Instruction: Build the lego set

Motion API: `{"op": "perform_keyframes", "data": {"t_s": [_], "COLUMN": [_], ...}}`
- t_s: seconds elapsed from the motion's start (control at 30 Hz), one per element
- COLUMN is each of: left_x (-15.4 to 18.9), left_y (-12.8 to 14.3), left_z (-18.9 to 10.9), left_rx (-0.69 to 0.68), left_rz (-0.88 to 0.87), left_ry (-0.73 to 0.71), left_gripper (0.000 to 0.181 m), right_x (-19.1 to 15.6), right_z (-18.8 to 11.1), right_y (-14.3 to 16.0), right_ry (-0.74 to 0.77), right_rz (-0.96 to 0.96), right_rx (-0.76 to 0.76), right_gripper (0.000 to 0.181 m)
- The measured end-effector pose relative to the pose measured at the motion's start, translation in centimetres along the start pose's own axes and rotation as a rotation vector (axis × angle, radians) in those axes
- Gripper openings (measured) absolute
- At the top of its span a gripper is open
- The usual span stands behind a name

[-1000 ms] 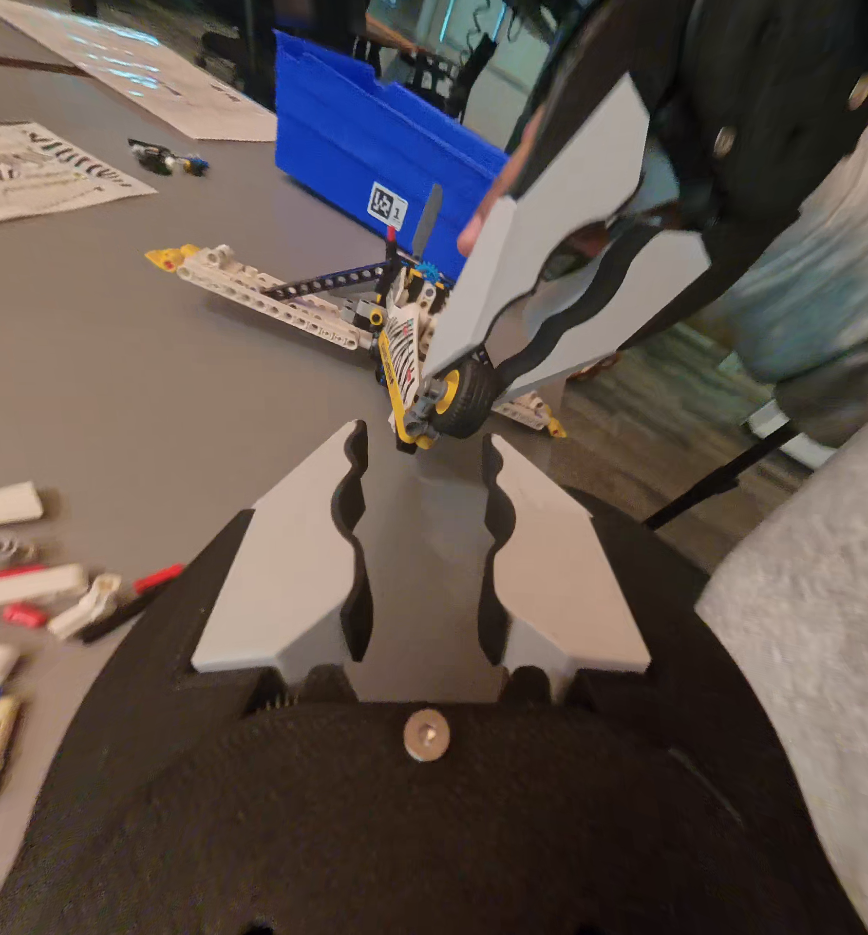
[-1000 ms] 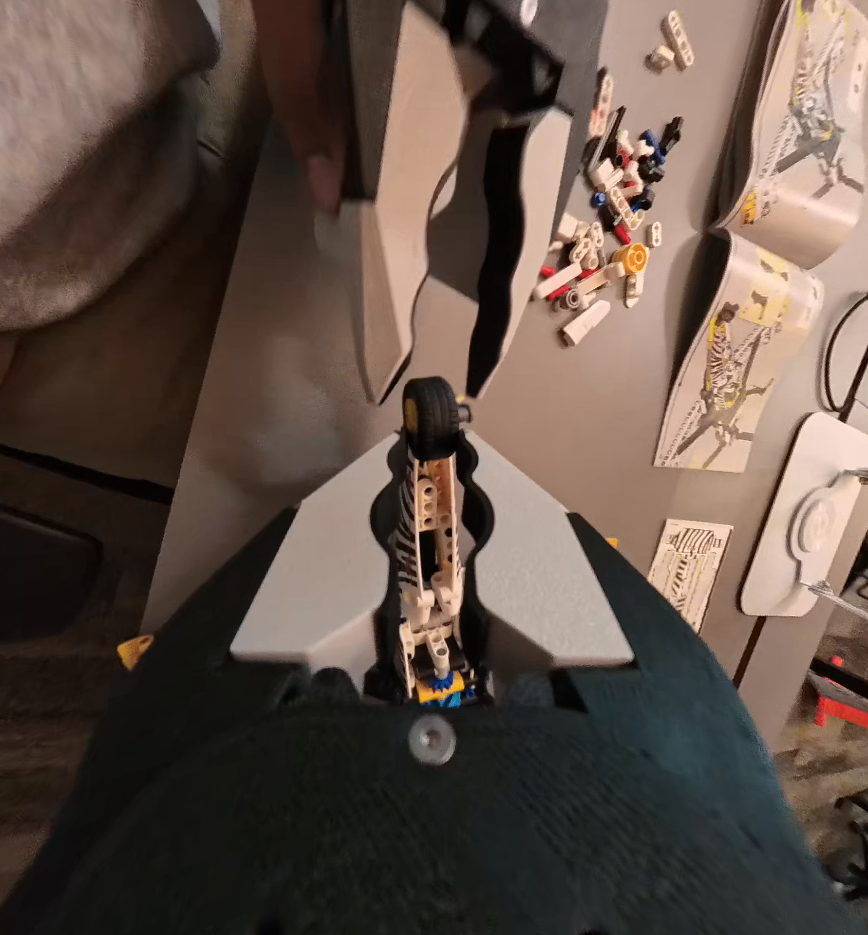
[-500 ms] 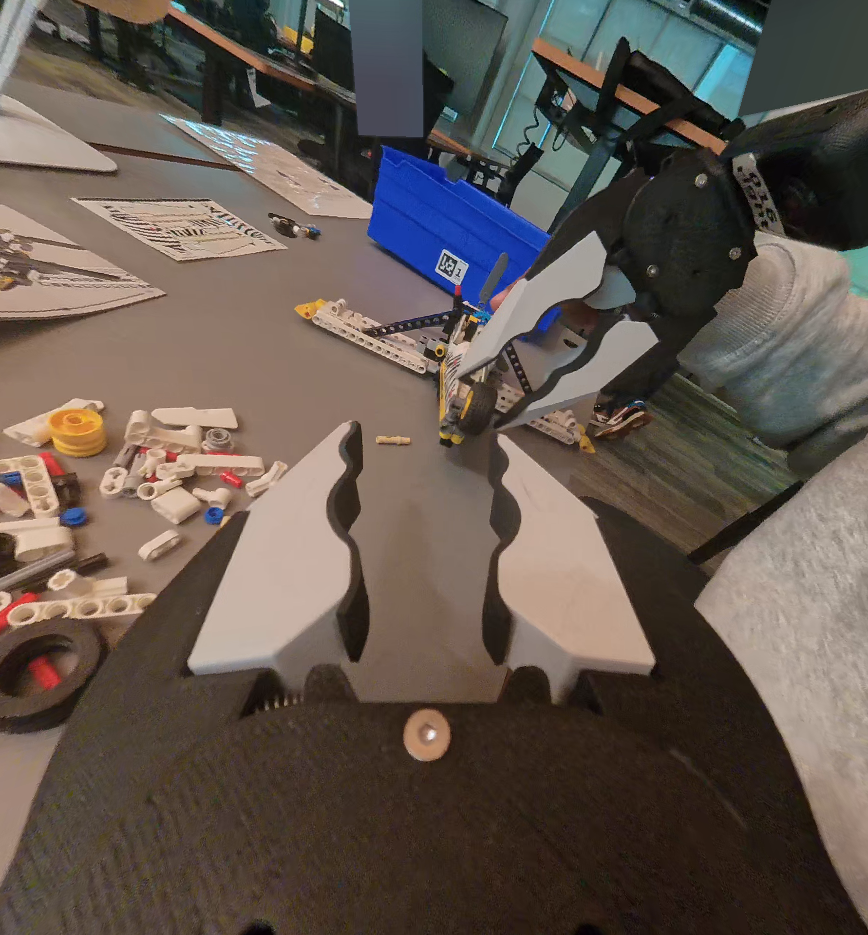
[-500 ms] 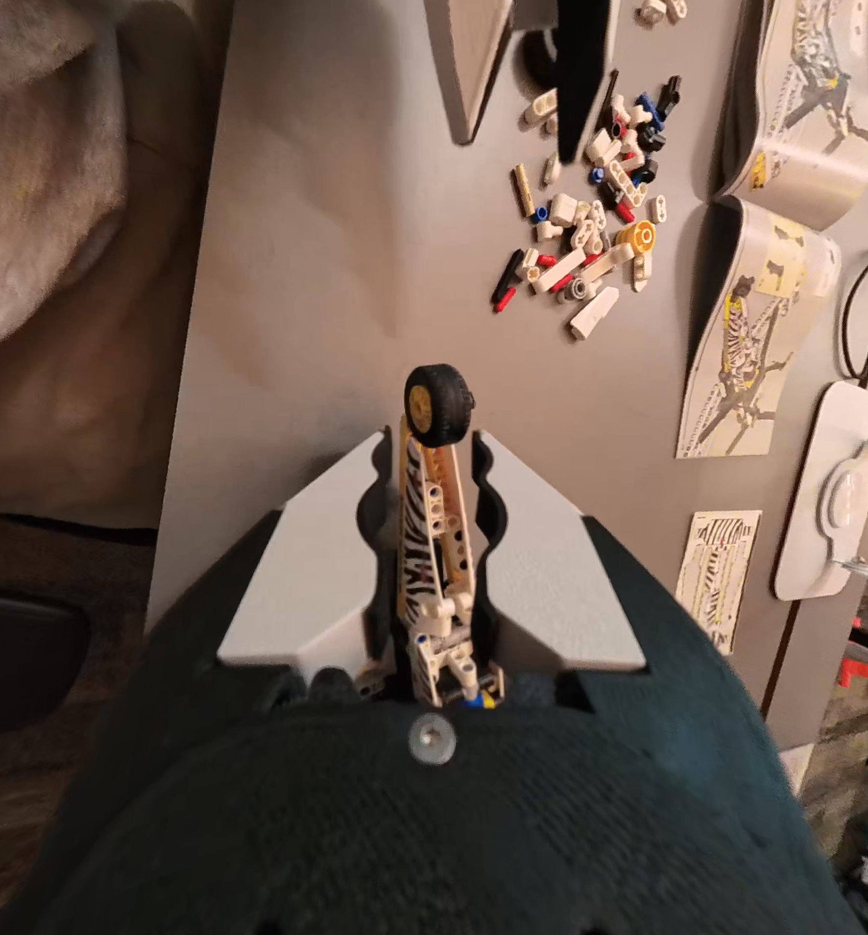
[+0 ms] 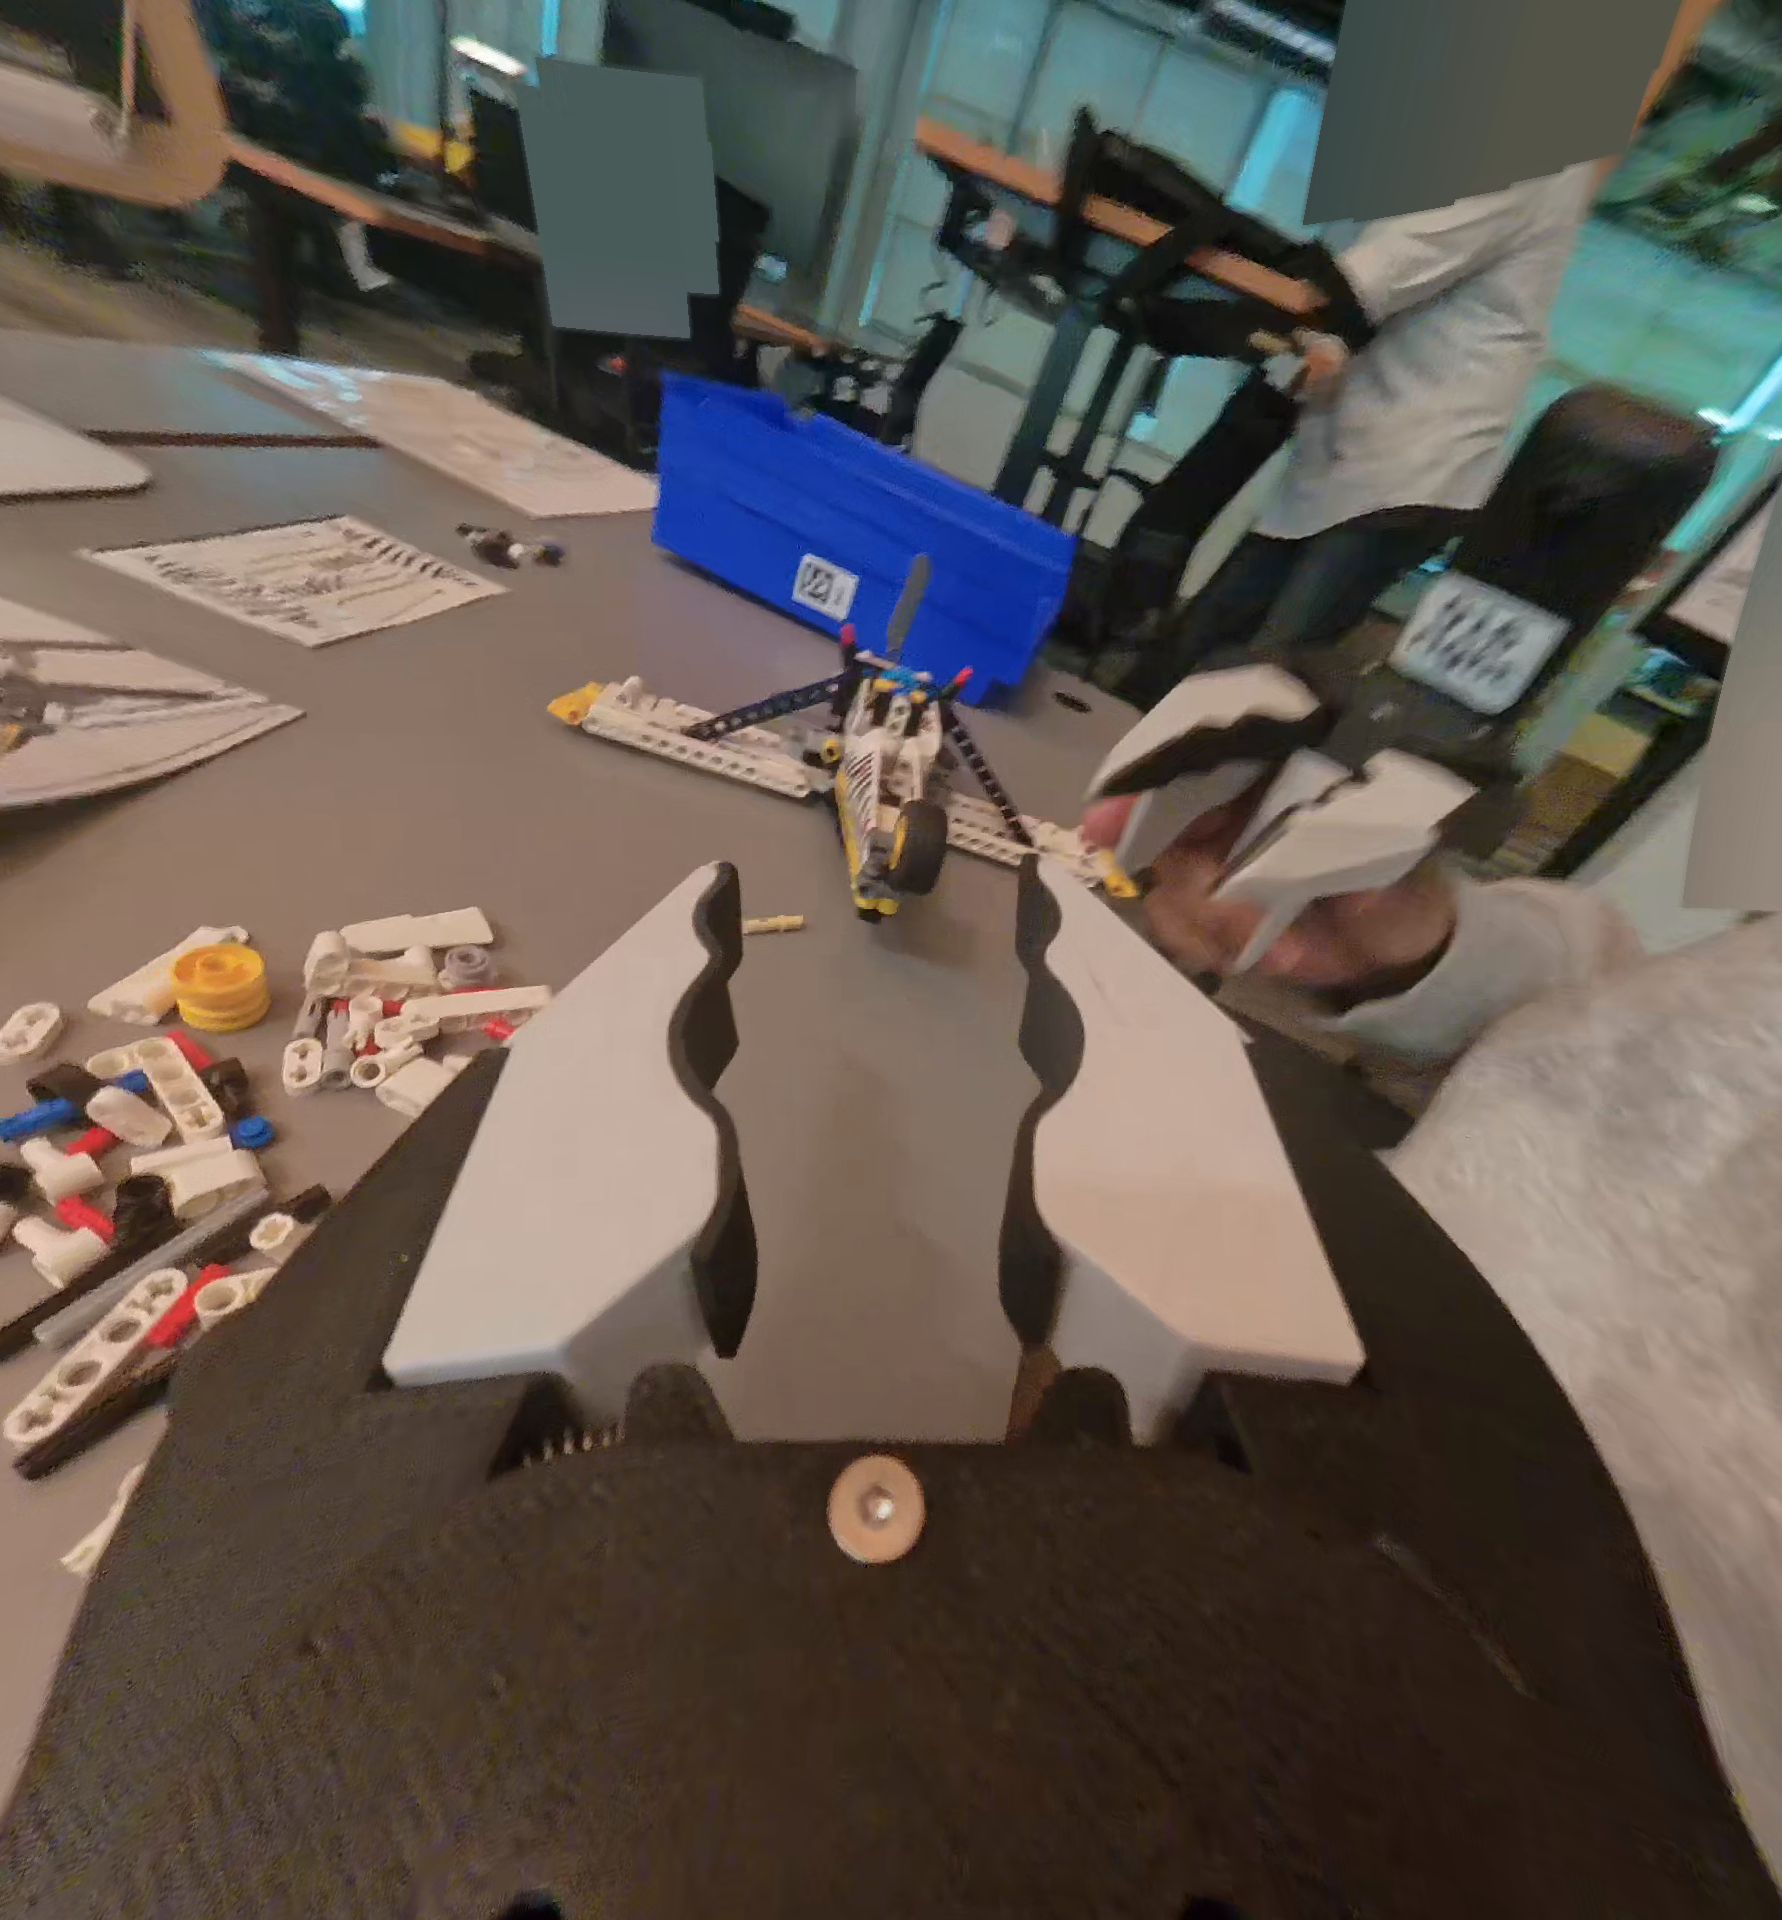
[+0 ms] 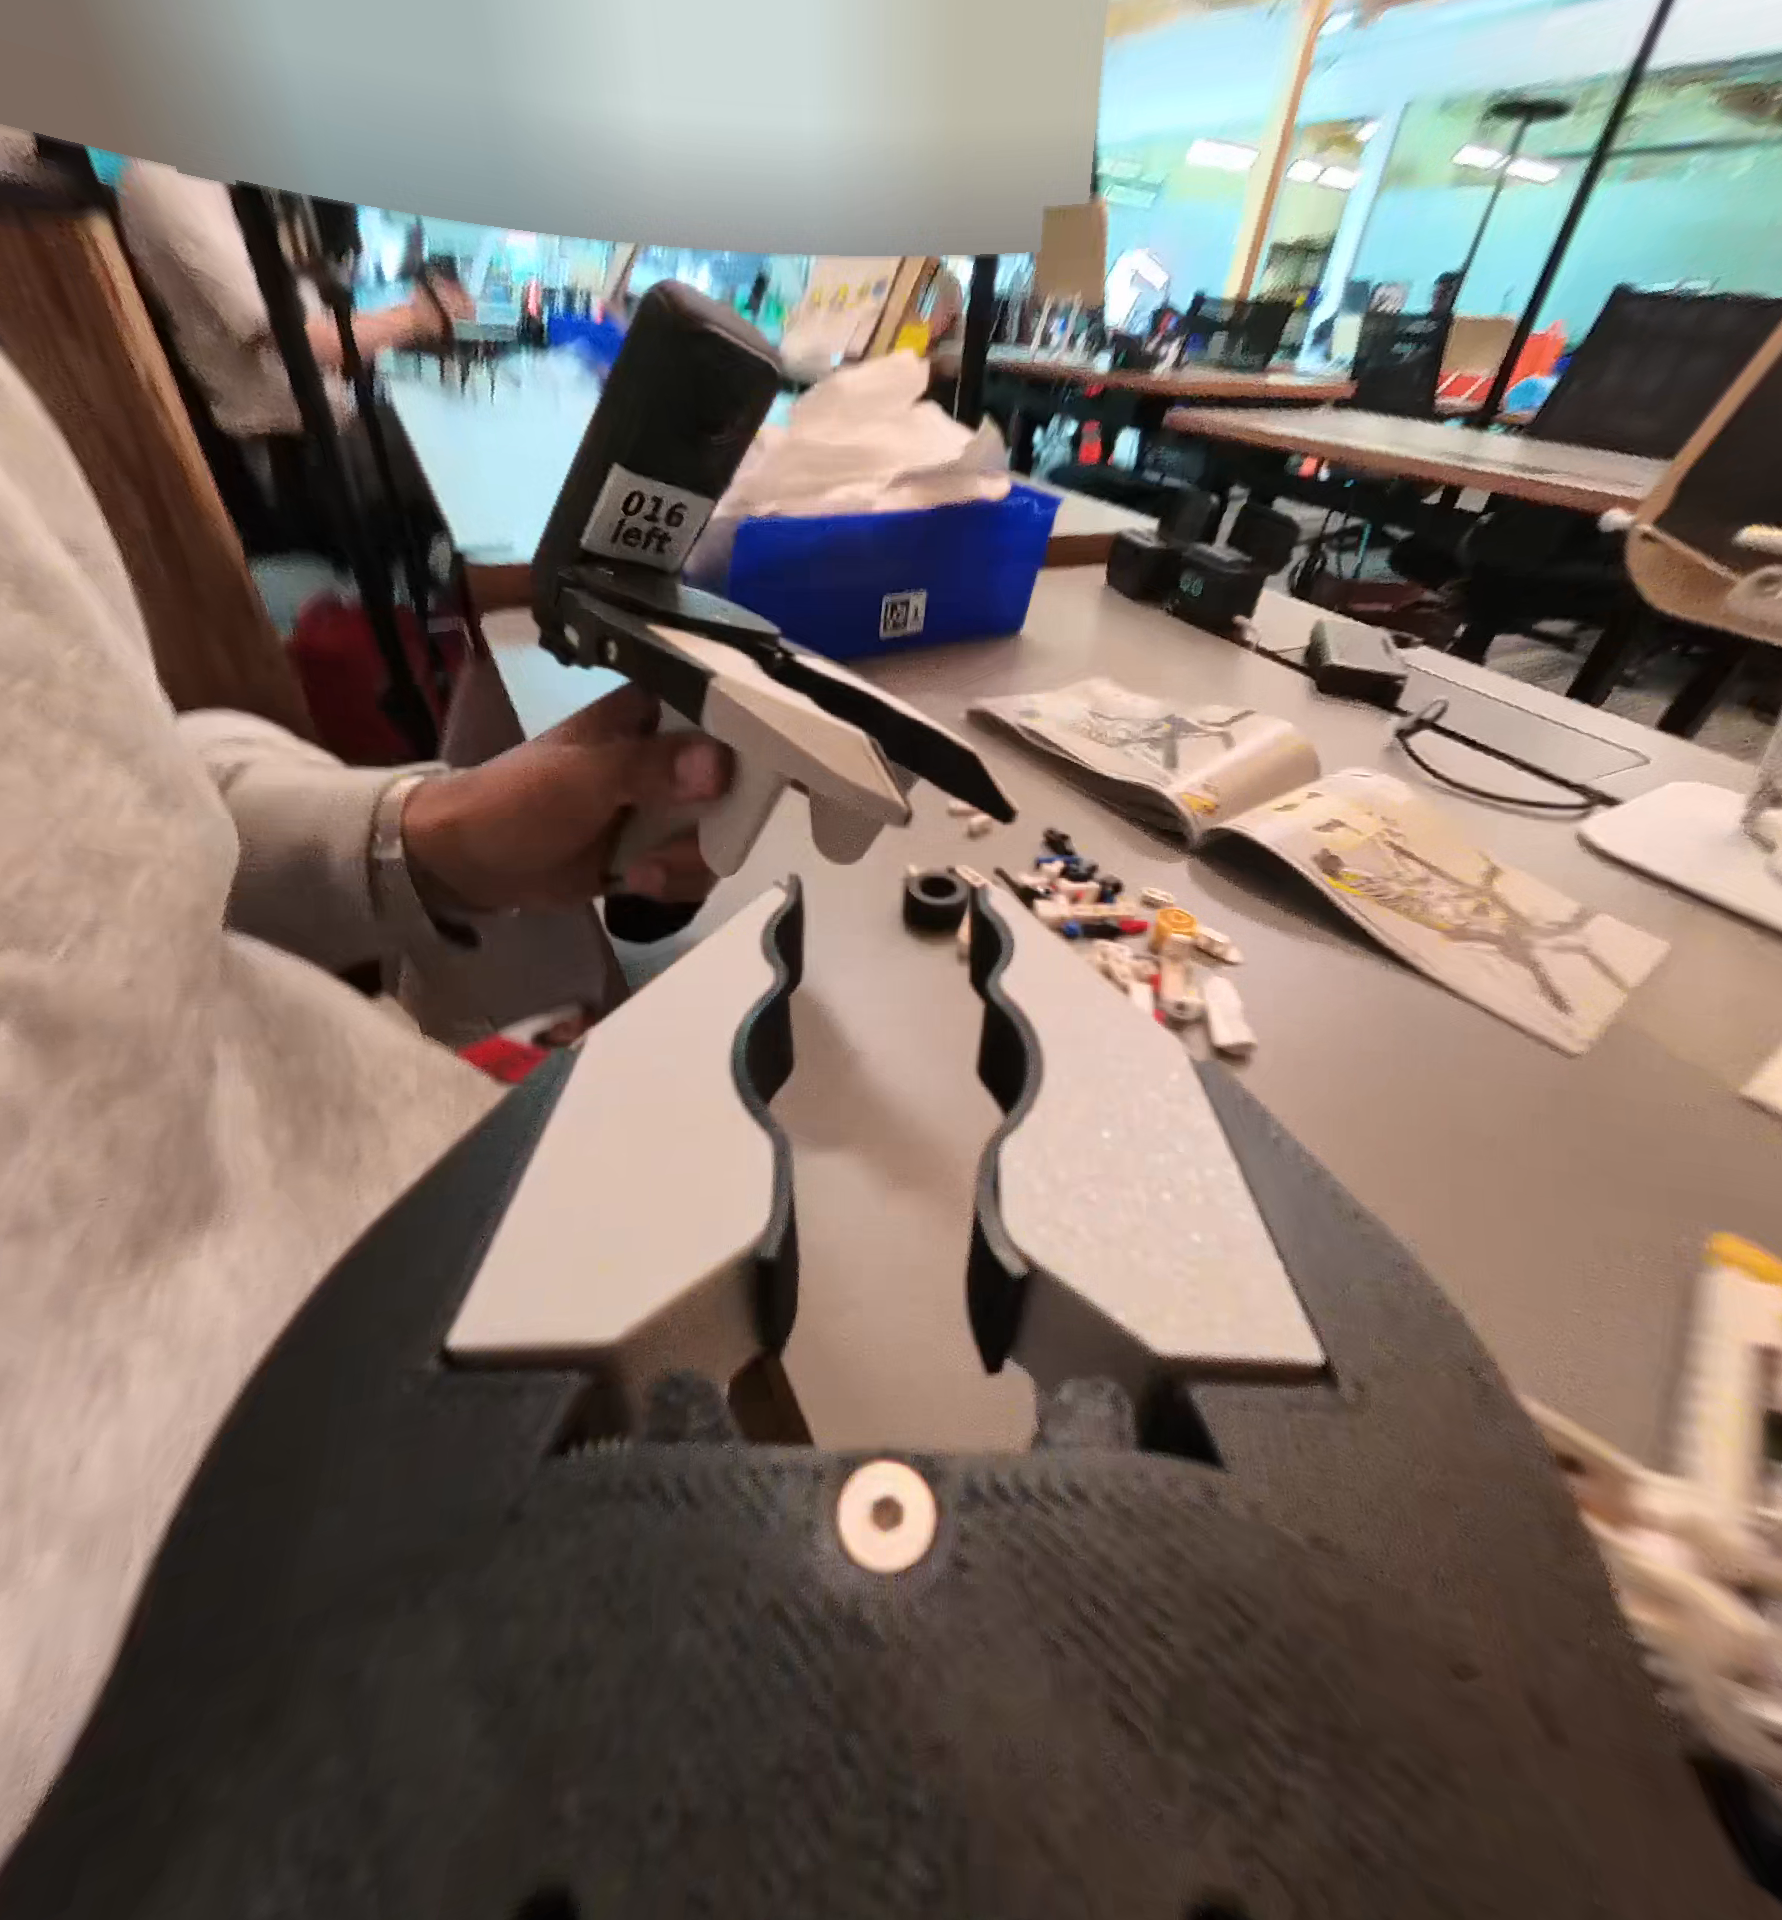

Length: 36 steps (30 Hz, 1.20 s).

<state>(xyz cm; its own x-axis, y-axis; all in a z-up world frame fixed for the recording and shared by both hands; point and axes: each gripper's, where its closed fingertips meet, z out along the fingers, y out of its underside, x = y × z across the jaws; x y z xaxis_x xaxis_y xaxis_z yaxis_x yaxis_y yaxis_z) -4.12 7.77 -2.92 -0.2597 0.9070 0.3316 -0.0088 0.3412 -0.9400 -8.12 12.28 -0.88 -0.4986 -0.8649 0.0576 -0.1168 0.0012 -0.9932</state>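
Left gripper point(image 5: 871, 883) jaws apart, empty, above the grey worktop point(image 5: 451, 810). Right gripper point(image 6: 882, 914) jaws apart too, empty, held off the worktop's near edge. The lego plane model point(image 5: 892, 779) stands free on the worktop near that edge, just in front of the blue bin point(image 5: 845, 540). Loose lego pieces point(image 5: 170, 1101) are scattered well apart from the model, beside the open instruction booklet point(image 6: 1282, 821).

We see a white, yellow and black plane model point(image 5: 892, 774) with zebra stripes on a grey counter point(image 5: 430, 800), a blue bin point(image 5: 856, 540), a yellow wheel hub point(image 5: 220, 974), and white, red, blue and black loose pieces point(image 5: 139, 1132).
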Motion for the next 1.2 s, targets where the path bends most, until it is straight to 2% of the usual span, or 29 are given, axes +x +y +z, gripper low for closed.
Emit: {"op": "perform_keyframes", "data": {"t_s": [0.07, 0.13, 0.3, 0.4, 0.5, 0.63, 0.7, 0.77, 0.83, 1.0, 1.1, 1.2], "left_x": [-0.3, -1.4, -4.0, -5.1, -4.7, -5.9, -6.0, -6.2, -6.5, -7.4, -7.1, -6.6], "left_y": [-0.8, -1.2, -0.5, 0.1, -0.5, -0.8, 0.6, 2.5, 3.6, 5.8, 5.4, 3.7], "left_z": [-1.3, -2.9, -5.9, -7.2, -8.2, -10.0, -10.2, -10.0, -9.5, -8.1, -7.5, -7.7], "left_rx": [0.024, 0.049, 0.044, 0.08, 0.169, 0.237, 0.173, 0.098, 0.055, -0.137, -0.101, -0.004], "left_rz": [0.018, 0.052, 0.099, 0.101, 0.075, 0.018, -0.014, -0.015, -0.011, 0.055, -0.04, -0.143], "left_ry": [0.002, -0.072, -0.246, -0.321, -0.311, -0.431, -0.46, -0.497, -0.53, -0.615, -0.55, -0.461], "left_gripper": [0.05, 0.05, 0.045, 0.043, 0.039, 0.036, 0.023, 0.0, 0.0, 0.0, 0.0, 0.0], "right_x": [-0.2, -0.1, -1.1, -0.3, 0.7, 1.0, 0.8, 0.8, 0.5, -0.9, -1.6, -1.7], "right_z": [2.0, 4.3, 8.7, 9.5, 9.6, 10.3, 10.8, 11.0, 11.0, 11.9, 12.1, 11.5], "right_y": [1.2, 1.8, 2.7, 3.3, 2.8, 2.6, 2.2, 1.2, 0.5, 1.0, 1.1, 0.6], "right_ry": [0.06, 0.117, 0.119, 0.149, 0.141, 0.057, 0.0, -0.032, -0.056, -0.093, -0.115, -0.104], "right_rz": [0.055, 0.054, -0.142, -0.181, -0.14, -0.057, -0.024, -0.003, 0.006, -0.079, -0.111, -0.138], "right_rx": [0.037, 0.053, -0.045, -0.066, -0.027, -0.008, 0.024, 0.099, 0.151, 0.113, 0.105, 0.15], "right_gripper": [0.032, 0.031, 0.03, 0.028, 0.027, 0.023, 0.024, 0.019, 0.015, 0.014, 0.014, 0.01]}}
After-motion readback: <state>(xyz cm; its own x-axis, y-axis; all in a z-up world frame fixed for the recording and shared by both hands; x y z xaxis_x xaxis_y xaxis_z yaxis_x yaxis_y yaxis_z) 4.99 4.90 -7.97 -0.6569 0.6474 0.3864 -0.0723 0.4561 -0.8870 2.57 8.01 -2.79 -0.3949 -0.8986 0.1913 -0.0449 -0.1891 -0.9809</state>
